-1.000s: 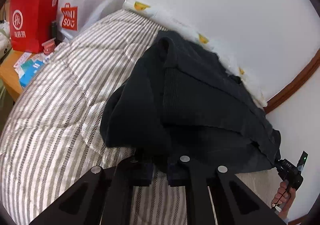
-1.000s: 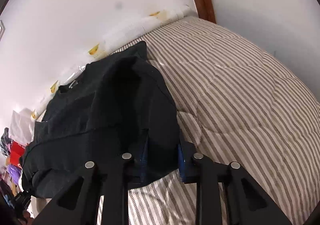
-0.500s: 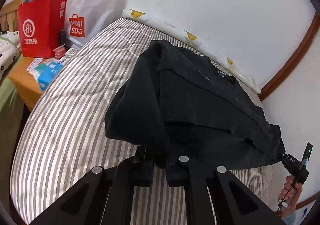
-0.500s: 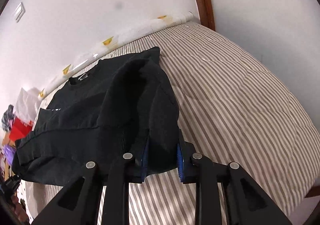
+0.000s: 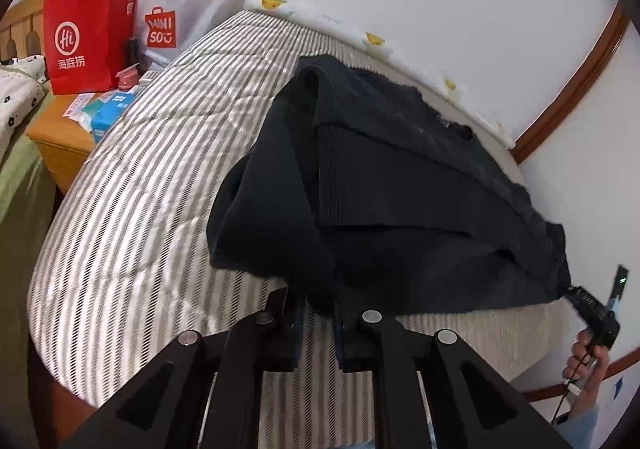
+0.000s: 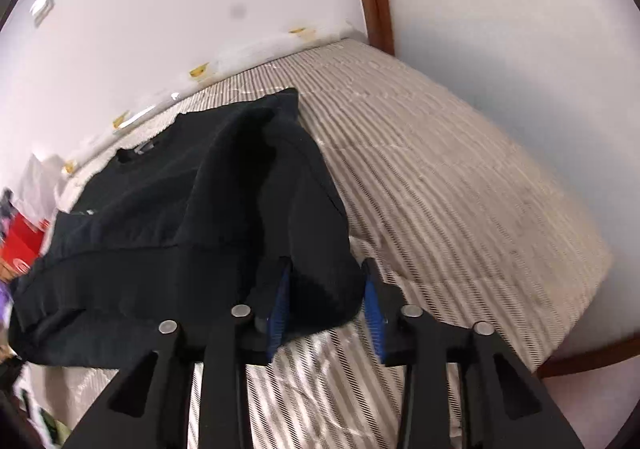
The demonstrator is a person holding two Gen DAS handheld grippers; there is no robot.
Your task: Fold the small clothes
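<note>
On the striped bed (image 5: 132,177) lies the black sweater (image 5: 400,189), folded over on itself. Left tool (image 5: 318,309) has just been opening, hem loose in the gap. Right tool (image 6: 325,303) has just been opening too, pads off the cloth between them.

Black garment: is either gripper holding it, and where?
Black garment: near hem lies between the jaws of left gripper and right gripper, which have just been opening; neither looks clamped.
</note>
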